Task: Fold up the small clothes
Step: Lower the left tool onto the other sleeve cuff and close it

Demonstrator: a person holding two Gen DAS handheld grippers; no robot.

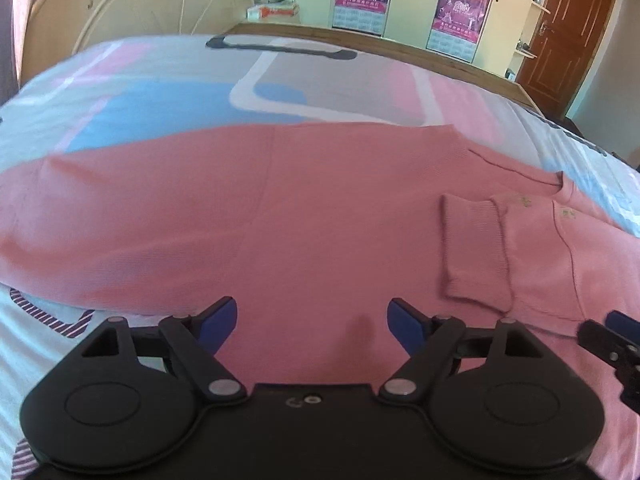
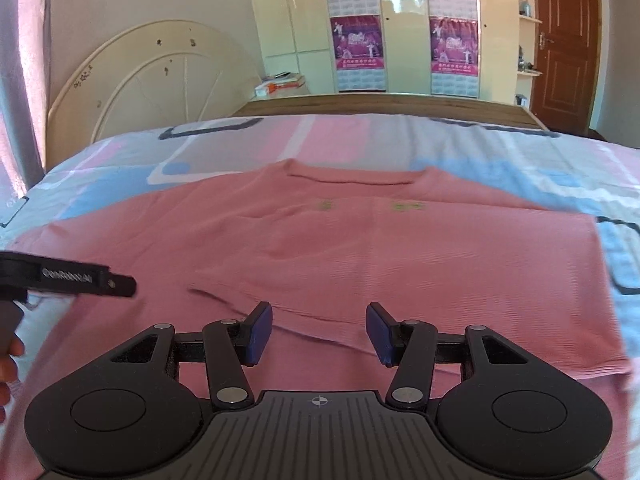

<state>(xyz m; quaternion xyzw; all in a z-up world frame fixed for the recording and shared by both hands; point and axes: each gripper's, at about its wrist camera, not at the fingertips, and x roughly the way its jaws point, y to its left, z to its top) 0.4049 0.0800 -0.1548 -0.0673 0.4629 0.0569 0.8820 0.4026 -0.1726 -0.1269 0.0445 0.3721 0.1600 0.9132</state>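
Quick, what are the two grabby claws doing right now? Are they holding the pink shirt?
Left gripper: open, holding nothing, over the pink shirt.
Right gripper: open, holding nothing, also over the shirt.

A patterned sheet (image 2: pixel 120 160) in pink, blue and white covers the bed, with a wooden footboard (image 2: pixel 380 106) along its far edge. Behind it a cream round headboard (image 2: pixel 160 80) leans on the wall, beside a small stack of boxes (image 2: pixel 282 83). Cream wardrobes (image 2: pixel 404 20) carry purple calendars (image 2: pixel 358 52), and a brown door (image 2: pixel 566 40) stands at the right next to corner shelves (image 2: pixel 528 20).
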